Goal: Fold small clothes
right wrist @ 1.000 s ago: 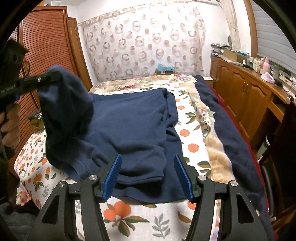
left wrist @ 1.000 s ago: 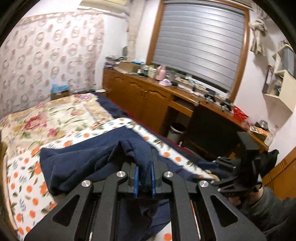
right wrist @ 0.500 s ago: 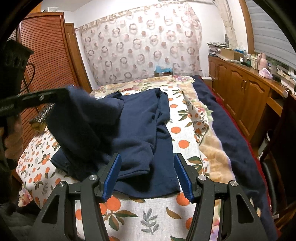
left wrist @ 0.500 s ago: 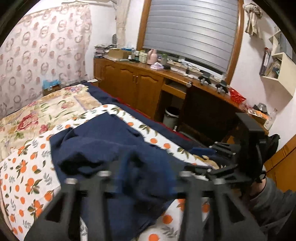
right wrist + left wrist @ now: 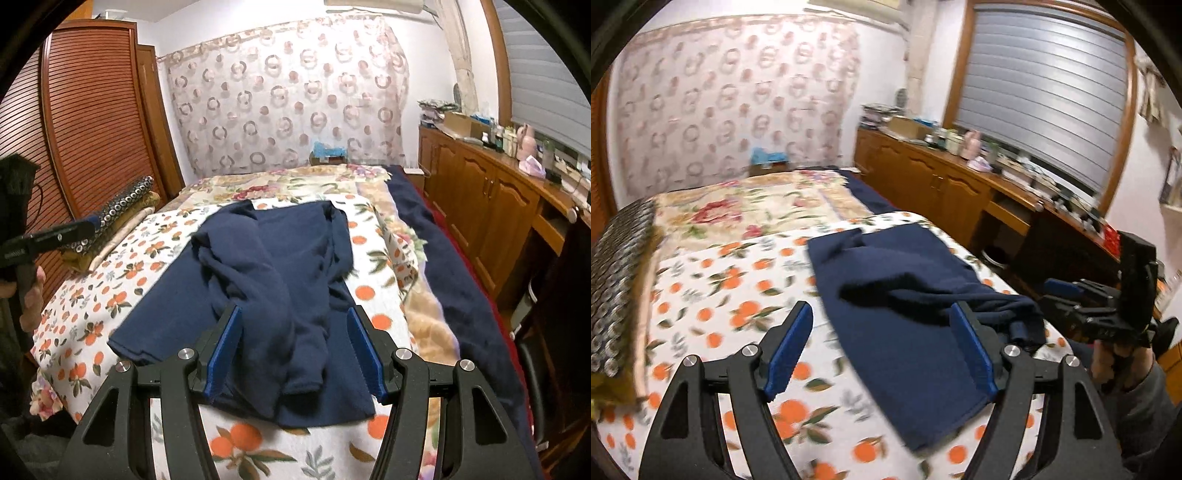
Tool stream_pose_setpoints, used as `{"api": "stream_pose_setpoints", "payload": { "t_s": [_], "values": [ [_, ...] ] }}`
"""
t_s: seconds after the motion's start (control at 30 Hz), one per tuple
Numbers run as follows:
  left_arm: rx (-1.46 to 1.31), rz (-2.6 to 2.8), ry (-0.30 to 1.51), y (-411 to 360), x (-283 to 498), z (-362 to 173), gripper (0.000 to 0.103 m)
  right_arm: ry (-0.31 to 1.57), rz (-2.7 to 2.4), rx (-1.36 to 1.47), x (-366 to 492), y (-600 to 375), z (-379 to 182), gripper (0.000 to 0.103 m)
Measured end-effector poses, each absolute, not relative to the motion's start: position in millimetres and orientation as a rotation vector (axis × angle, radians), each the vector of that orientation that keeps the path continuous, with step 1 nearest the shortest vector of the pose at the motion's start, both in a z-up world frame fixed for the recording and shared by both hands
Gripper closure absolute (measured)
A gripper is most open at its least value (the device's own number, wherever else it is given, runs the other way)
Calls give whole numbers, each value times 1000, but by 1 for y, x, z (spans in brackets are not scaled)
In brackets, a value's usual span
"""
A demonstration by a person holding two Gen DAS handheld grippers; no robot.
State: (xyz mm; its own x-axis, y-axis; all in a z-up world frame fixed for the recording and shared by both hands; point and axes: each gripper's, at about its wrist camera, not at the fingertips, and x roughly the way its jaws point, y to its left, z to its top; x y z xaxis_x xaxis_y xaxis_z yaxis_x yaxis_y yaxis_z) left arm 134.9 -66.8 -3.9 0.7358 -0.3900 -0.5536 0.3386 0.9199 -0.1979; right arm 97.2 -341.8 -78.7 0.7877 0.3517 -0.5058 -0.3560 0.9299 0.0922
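Left gripper (image 5: 881,350) jaws have just been opening, nothing between them now; the navy garment (image 5: 258,288) lies on the orange-print bedspread (image 5: 110,280), one side flopped over centre. Right gripper (image 5: 295,354) apart, empty, hovering over the hem at 6 o'clock. Next, I'd say: flatten the bunched sleeve at 12 o'clock before folding, or the crease sets crooked.

Left gripper (image 5: 882,347) jaws newly opened, empty; navy garment (image 5: 266,280) sleeve now dropped across its body.
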Motion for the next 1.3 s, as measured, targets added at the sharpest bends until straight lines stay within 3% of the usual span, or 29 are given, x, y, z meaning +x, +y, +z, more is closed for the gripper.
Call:
{"api": "stream_pose_setpoints", "payload": {
  "t_s": [0.63, 1.3],
  "values": [
    [-128, -285, 622, -16, 122, -30, 26, 533, 591, -198, 187, -220, -47, 41],
    [-111, -303, 644, -18, 115, -39, 26, 755, 500, -487, 285, -137, -102, 41]
  ]
}}
